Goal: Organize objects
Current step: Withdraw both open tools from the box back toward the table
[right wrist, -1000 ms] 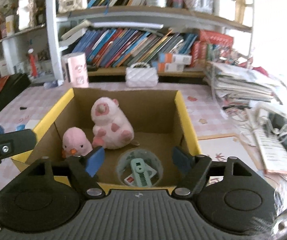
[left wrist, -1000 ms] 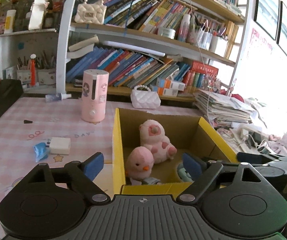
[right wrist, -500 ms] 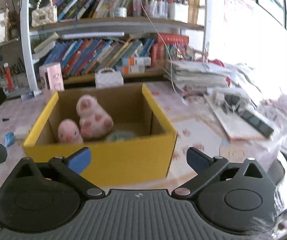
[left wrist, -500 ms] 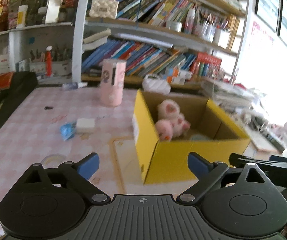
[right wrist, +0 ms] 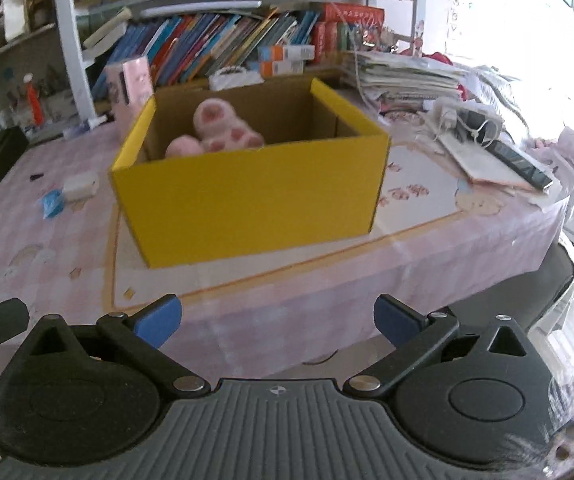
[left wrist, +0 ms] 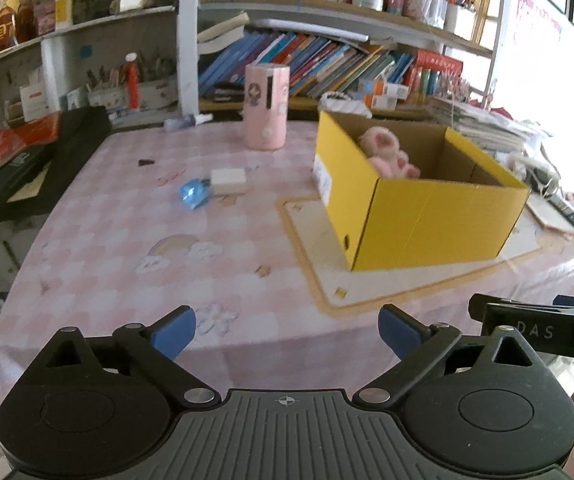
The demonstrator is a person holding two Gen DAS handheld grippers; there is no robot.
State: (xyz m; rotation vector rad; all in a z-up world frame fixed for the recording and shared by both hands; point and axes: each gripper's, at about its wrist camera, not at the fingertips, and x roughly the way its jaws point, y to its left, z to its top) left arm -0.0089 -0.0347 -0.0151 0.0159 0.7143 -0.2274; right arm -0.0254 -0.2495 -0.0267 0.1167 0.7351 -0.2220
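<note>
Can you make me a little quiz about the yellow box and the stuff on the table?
1. True or false: the yellow box holds pink plush toys.
2. What lies beside the white block on the tablecloth?
3. Is the left gripper or right gripper holding anything?

Key: 1 true. 2 a blue wrapper. 3 neither, both are open and empty.

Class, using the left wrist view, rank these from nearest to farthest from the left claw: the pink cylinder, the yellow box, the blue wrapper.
1. Yellow box, ahead right of the left claw.
2. Blue wrapper, ahead left, on the tablecloth.
3. Pink cylinder, farthest, near the shelves.
</note>
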